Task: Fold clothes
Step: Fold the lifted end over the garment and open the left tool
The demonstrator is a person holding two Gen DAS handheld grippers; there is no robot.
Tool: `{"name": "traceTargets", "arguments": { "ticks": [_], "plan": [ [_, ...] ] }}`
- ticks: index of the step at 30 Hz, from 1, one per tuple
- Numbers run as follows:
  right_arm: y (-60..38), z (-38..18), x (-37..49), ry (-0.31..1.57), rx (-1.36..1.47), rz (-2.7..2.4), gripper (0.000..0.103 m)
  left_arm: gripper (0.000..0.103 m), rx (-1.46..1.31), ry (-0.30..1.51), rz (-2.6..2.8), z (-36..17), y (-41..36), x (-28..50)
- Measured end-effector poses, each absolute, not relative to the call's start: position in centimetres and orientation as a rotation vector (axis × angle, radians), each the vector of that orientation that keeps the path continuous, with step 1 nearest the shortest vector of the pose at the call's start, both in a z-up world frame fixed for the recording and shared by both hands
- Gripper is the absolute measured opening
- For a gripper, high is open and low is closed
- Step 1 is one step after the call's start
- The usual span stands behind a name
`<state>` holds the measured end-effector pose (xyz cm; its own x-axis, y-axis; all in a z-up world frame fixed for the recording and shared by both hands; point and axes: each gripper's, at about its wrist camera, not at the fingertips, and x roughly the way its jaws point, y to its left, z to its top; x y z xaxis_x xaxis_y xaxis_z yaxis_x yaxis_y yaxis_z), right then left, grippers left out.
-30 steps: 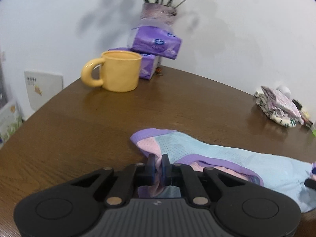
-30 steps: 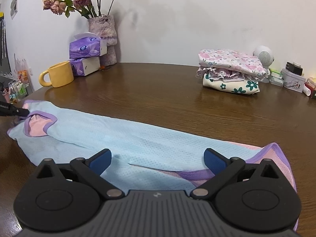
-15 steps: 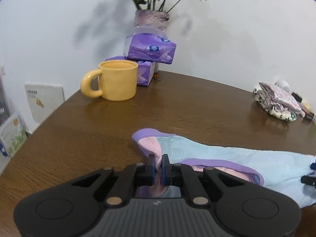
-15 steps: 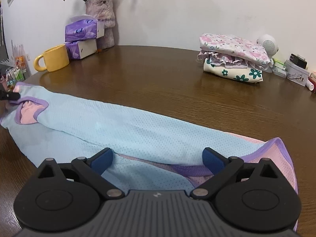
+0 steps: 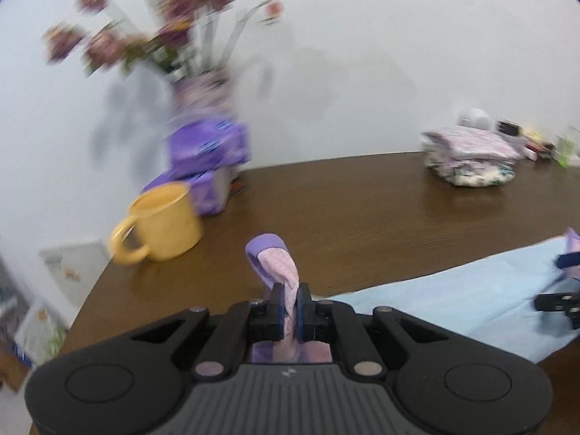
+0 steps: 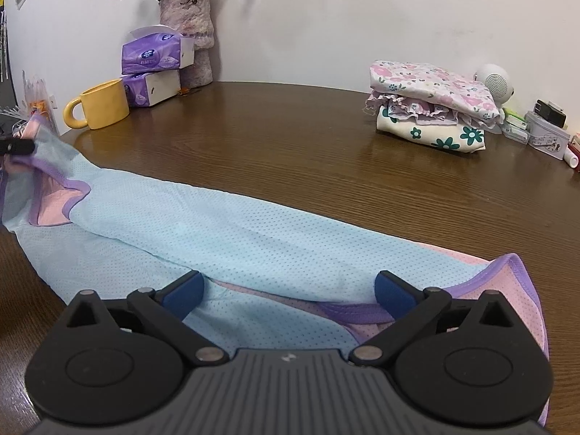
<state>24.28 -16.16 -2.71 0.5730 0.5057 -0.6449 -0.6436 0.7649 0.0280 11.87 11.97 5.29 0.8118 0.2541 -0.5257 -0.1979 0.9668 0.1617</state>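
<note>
A light blue mesh garment with purple trim and pink lining lies stretched across the brown table. My left gripper is shut on its purple-edged pink corner, which sticks up between the fingers, lifted off the table. The rest of the garment trails to the right. My right gripper stands open low over the garment's near right end, with cloth under both blue fingertips. The left gripper's tip shows at the far left of the right wrist view, holding the raised end.
A yellow mug, two purple tissue packs and a vase of dried flowers stand at the back left. A stack of folded floral clothes sits at the back right, with a white speaker and small boxes beside it.
My left gripper has lifted the garment's corner off the table and swung right; its view is blurred. The right gripper stays open, now a little lower and closer over the cloth.
</note>
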Motion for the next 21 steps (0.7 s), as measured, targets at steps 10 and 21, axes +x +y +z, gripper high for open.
{"name": "traceTargets", "arguments": {
  "ticks": [10,21],
  "plan": [
    [-18.3,-1.8,23.7,0.648,-0.206,0.732,0.102,0.005,0.087,0.588,0.114,4.3,4.8,14.4],
    [-21.4,-1.9,25.3,0.667,-0.164,0.716,0.102,0.067,-0.125,0.592,0.038,4.0,3.7,13.9]
  ]
}}
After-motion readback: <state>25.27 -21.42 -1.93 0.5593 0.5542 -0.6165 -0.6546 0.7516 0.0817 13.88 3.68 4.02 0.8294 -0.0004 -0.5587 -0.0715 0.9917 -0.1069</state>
